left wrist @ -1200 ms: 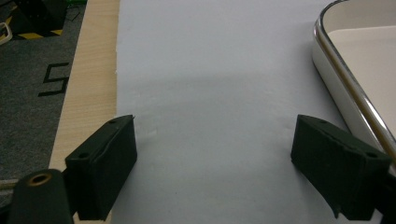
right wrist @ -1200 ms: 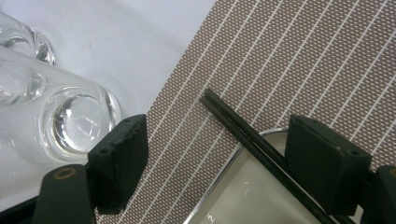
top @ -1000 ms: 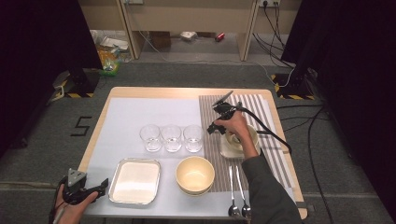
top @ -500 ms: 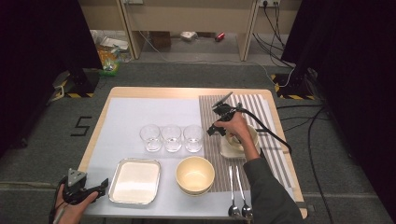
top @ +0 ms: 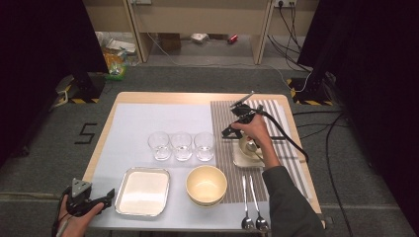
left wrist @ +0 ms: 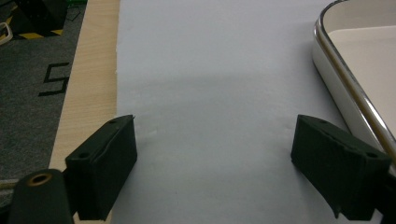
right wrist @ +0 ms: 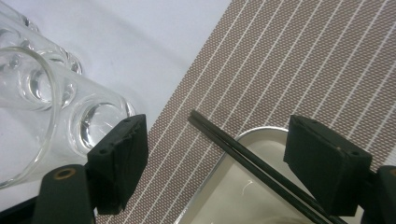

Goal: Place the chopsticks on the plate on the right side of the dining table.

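My right gripper (top: 228, 132) hovers over the striped placemat (top: 276, 123), held by a hand just left of a small metal-rimmed dish (top: 243, 159). In the right gripper view my right gripper (right wrist: 217, 140) is open, and a pair of black chopsticks (right wrist: 233, 151) lies slanted across the rim of the small dish (right wrist: 219, 200), between the jaws but apart from both. My left gripper (top: 101, 200) sits low at the table's near left corner. It is open in the left gripper view (left wrist: 215, 140), over the bare pale mat (left wrist: 210, 70) with nothing between its jaws.
Three clear glasses (top: 181, 145) stand in a row at mid-table, close to the left of the right gripper. A metal tray (top: 143, 191), a yellow bowl (top: 206, 185) and two spoons (top: 252, 205) lie along the near edge. The tray's rim (left wrist: 343, 74) is just right of the left gripper.
The right gripper has come slightly nearer and lower, toward the small dish. The left gripper has stayed still.
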`<act>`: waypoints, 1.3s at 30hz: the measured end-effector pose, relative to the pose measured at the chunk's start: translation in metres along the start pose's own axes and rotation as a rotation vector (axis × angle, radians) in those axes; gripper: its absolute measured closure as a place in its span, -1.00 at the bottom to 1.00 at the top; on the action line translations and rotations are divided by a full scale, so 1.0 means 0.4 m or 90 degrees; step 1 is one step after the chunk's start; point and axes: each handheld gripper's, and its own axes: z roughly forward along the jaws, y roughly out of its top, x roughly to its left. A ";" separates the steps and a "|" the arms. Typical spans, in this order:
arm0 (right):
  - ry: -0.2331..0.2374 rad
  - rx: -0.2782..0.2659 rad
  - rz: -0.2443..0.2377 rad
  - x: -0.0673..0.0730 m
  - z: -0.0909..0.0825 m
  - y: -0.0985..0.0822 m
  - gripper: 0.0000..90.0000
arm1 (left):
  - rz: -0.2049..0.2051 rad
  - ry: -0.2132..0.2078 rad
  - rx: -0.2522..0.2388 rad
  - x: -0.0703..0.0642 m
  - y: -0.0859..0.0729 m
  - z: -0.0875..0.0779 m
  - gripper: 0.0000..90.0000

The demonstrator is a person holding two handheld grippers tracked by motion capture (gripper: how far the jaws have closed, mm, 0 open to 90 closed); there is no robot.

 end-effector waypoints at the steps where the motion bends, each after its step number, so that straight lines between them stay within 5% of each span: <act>1: 0.001 -0.001 0.003 0.000 -0.005 0.000 -0.51 | 0.000 0.000 0.000 0.000 0.000 0.000 -0.71; 28: -0.016 -0.033 0.005 -0.042 -0.101 -0.026 -0.50 | 0.000 0.000 -0.001 0.000 -0.001 0.000 -0.71; 39: -0.009 -0.043 0.003 -0.030 -0.107 -0.036 -0.50 | 0.000 0.000 0.000 0.000 0.000 0.000 -0.71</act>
